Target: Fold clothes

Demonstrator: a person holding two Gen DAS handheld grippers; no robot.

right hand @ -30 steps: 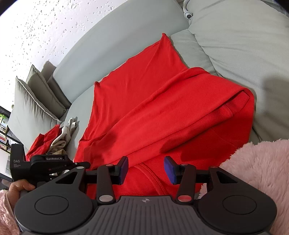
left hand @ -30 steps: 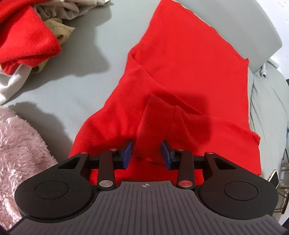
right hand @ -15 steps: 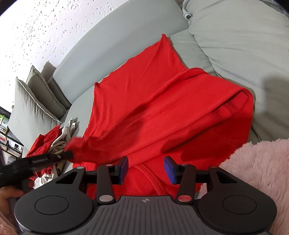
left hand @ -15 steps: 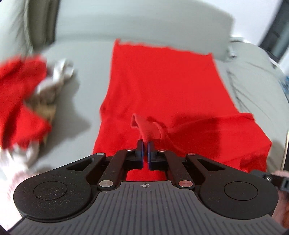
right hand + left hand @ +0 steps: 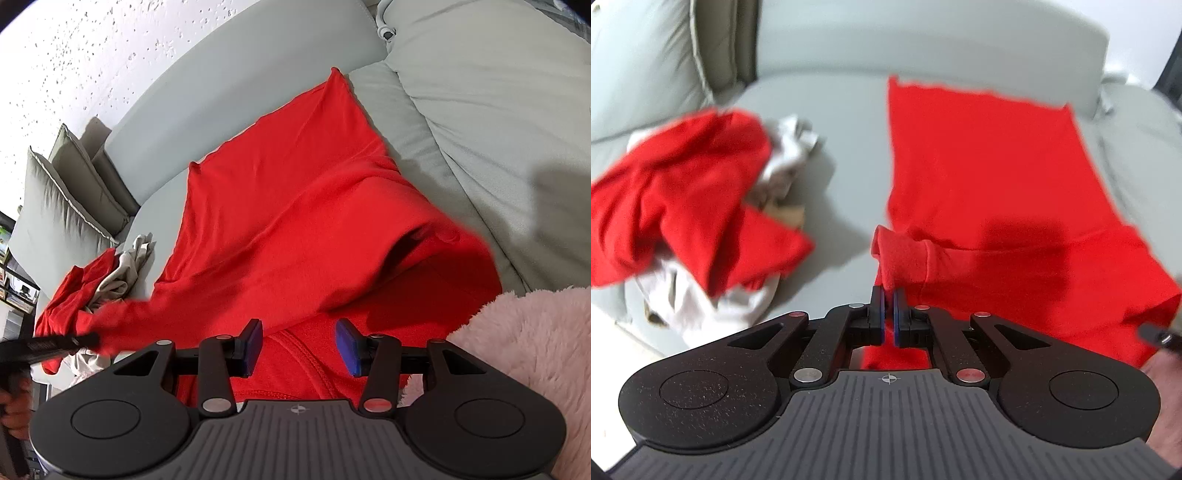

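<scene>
I see the left gripper (image 5: 888, 295) pinched on the cuff of the long red fleece garment (image 5: 990, 177), lifting that sleeve off the pale grey sofa seat (image 5: 846, 122). My right gripper (image 5: 299, 347) hangs with jaws wide, holding nothing, above the garment's collar. A heap of red and white clothes (image 5: 698, 221) lies to the left.

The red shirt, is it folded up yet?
Not yet. The red shirt lies mostly spread on the sofa; the left gripper pinches one sleeve.
</scene>
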